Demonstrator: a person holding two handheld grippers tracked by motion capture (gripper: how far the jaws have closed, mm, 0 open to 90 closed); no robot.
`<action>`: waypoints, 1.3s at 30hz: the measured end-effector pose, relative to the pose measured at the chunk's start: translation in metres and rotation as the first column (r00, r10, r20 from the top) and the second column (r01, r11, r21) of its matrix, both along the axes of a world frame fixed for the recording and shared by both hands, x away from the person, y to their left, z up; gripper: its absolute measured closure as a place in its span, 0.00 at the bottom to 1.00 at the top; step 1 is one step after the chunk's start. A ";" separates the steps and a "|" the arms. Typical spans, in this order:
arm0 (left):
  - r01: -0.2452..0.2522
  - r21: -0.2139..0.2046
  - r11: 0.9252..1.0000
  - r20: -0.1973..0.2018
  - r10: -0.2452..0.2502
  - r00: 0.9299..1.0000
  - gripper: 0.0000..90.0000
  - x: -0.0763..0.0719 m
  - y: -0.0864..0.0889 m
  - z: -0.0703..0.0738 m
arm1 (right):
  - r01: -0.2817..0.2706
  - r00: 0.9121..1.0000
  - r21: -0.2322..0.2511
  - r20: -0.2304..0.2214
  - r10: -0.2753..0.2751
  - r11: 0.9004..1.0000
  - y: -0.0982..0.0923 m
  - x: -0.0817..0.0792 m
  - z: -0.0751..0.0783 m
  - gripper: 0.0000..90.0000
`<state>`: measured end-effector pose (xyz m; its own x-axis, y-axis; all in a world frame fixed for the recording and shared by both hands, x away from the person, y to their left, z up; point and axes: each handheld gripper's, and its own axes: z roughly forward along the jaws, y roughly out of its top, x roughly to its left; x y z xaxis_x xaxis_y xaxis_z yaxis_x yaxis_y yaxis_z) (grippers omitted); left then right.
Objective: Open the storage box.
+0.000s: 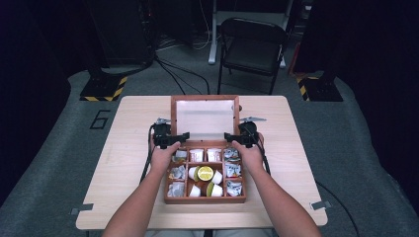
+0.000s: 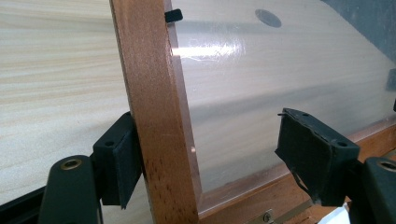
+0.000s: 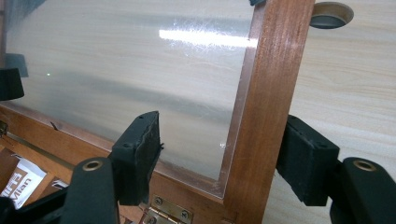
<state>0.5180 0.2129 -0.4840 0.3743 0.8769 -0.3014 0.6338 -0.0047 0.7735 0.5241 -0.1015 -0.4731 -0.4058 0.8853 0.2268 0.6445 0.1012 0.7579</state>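
Observation:
A wooden box [image 1: 205,200] with several compartments stands open on the table, its glass-paned lid [image 1: 205,118] upright at the back. My left gripper [image 1: 178,139] straddles the lid's left frame rail [image 2: 156,116]. In the left gripper view it [image 2: 217,156] is open: one pad [image 2: 122,158] rests against the rail's outer side and the other hangs apart over the pane [image 2: 280,60]. My right gripper [image 1: 236,139] straddles the right rail [image 3: 268,93] the same way. In its own view it [image 3: 222,157] is open too, with one pad [image 3: 303,161] by the rail's outer face.
The box holds white sachets [image 1: 232,170], small white cups [image 1: 195,190] and a yellow-green round piece [image 1: 205,173]. A brass hinge [image 3: 170,210] joins lid and box. The pale wooden table [image 1: 133,148] has bare room on both sides. A folding chair [image 1: 252,47] stands beyond it.

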 end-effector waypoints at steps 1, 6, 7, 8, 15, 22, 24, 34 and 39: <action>0.001 -0.006 1.000 -0.003 -0.001 1.000 0.28 0.000 0.000 0.000 | -0.001 1.000 0.003 -0.004 0.001 1.000 0.000 0.000 0.000 0.38; 0.009 -0.023 1.000 -0.018 -0.009 1.000 0.29 0.002 0.003 -0.002 | -0.006 1.000 0.012 -0.018 0.006 1.000 -0.001 0.002 -0.001 0.37; 0.007 -0.025 1.000 -0.021 -0.008 1.000 0.29 0.003 0.003 -0.002 | -0.003 1.000 0.015 -0.022 0.003 1.000 -0.001 0.003 -0.001 0.37; 0.005 -0.027 1.000 -0.027 -0.005 1.000 0.30 0.003 0.003 -0.003 | -0.006 1.000 0.017 -0.021 0.006 1.000 -0.002 0.003 -0.002 0.37; 0.023 -0.042 0.999 -0.043 -0.025 0.999 0.30 0.005 0.006 -0.004 | -0.014 0.999 0.028 -0.033 0.015 0.999 -0.003 0.005 -0.003 0.37; 0.042 -0.031 0.999 -0.086 -0.044 0.995 0.29 0.011 0.007 -0.003 | -0.014 0.998 0.046 -0.055 0.016 0.999 -0.005 0.008 -0.005 0.37; 0.040 -0.033 0.999 -0.098 -0.043 0.994 0.29 0.012 0.006 -0.003 | -0.017 0.998 0.045 -0.051 0.019 0.999 -0.005 0.009 -0.006 0.37; 0.036 -0.063 0.997 -0.127 -0.044 0.991 0.29 0.015 0.008 -0.007 | -0.010 0.997 0.060 -0.073 0.015 0.998 -0.006 0.011 -0.009 0.37; 0.034 -0.086 0.996 -0.148 -0.047 0.988 0.29 0.018 0.010 -0.011 | -0.003 0.996 0.073 -0.093 0.010 0.997 -0.007 0.012 -0.012 0.36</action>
<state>0.5357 0.2231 -0.4947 0.3543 0.8313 -0.4282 0.7432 0.0277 0.6685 0.5365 -0.1088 -0.4849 -0.3853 0.8627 0.3275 0.7124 0.0525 0.6999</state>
